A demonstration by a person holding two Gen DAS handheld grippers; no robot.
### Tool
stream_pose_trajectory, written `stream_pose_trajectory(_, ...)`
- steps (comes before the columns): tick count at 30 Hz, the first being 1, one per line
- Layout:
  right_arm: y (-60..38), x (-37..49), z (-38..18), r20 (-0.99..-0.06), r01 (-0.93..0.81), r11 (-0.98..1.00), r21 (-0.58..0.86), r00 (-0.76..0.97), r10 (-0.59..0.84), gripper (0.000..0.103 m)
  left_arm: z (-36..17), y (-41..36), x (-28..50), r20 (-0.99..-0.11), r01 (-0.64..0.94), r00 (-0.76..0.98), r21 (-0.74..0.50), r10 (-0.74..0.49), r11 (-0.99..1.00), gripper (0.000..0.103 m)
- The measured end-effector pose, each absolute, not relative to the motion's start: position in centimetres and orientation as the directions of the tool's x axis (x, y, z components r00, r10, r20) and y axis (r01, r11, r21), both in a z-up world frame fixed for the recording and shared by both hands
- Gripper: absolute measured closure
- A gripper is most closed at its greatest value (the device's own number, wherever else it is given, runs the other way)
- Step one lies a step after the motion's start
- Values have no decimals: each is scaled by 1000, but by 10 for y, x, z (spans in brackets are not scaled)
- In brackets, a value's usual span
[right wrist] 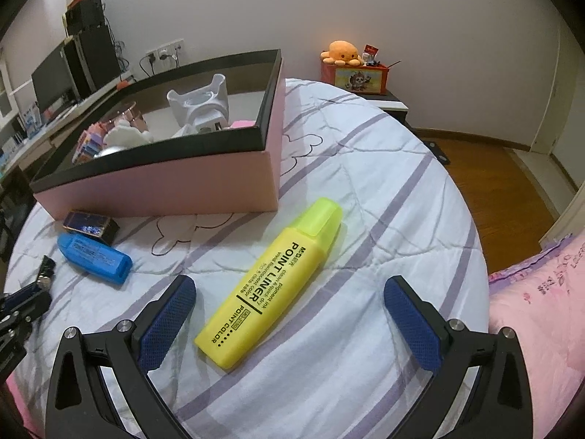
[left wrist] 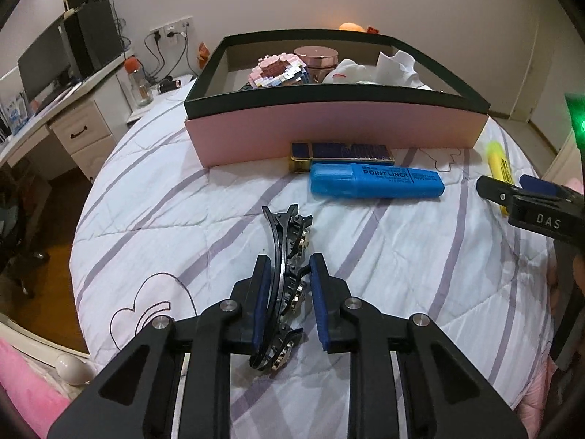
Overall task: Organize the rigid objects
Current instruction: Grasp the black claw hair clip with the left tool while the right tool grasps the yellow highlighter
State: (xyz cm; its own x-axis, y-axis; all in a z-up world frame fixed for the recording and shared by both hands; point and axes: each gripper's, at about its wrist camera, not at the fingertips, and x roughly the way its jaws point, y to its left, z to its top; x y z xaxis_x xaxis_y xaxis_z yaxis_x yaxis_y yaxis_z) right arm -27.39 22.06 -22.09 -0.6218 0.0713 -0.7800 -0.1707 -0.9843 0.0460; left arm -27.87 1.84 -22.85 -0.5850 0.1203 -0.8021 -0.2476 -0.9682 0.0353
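My left gripper (left wrist: 290, 267) straddles a black hair clip (left wrist: 289, 256) lying on the striped bedspread; the left pad touches it, the right pad stands slightly apart. A blue highlighter (left wrist: 376, 184) and a dark blue-and-gold case (left wrist: 342, 154) lie in front of the pink box (left wrist: 329, 128). My right gripper (right wrist: 289, 300) is wide open, with a yellow highlighter (right wrist: 274, 285) lying on the bed between its fingers, untouched. The right gripper also shows in the left wrist view (left wrist: 512, 194). The blue highlighter (right wrist: 95, 263) and the case (right wrist: 89, 226) show at the left.
The pink box (right wrist: 164, 179) with a black rim holds a block model (left wrist: 278, 71), a copper tin (left wrist: 316, 56) and white items (right wrist: 204, 106). A desk (left wrist: 55, 120) stands left. A nightstand with an orange plush (right wrist: 342, 53) stands beyond the bed. A pink pillow (right wrist: 541, 311) lies at right.
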Motion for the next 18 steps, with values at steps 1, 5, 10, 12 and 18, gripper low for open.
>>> stream_pose_trajectory(1,220,-275,-221,-782,-169,-985,39,-618,75,0,-229,18,-279,-801,-247,-586,32,123,-968,81)
stream_pose_trajectory(5,218,-279,-221,-783,-168,-986,23,-616,86,0,-230,17,-279,-797,-252,-589,25,133,-968,80)
stream_pose_trajectory(10,204,-284,-219,-776,-106,-993,-45,-622,101,10,-231,13,-277,-794,-263,-589,10,152,-965,79)
stream_pose_trajectory(12,202,-283,-218,-773,-73,-997,-37,-629,75,17,-231,13,-276,-793,-269,-588,3,161,-963,78)
stream_pose_trajectory(18,195,-279,-216,-762,5,-999,-32,-647,21,46,-232,14,-276,-789,-285,-585,-14,186,-958,67)
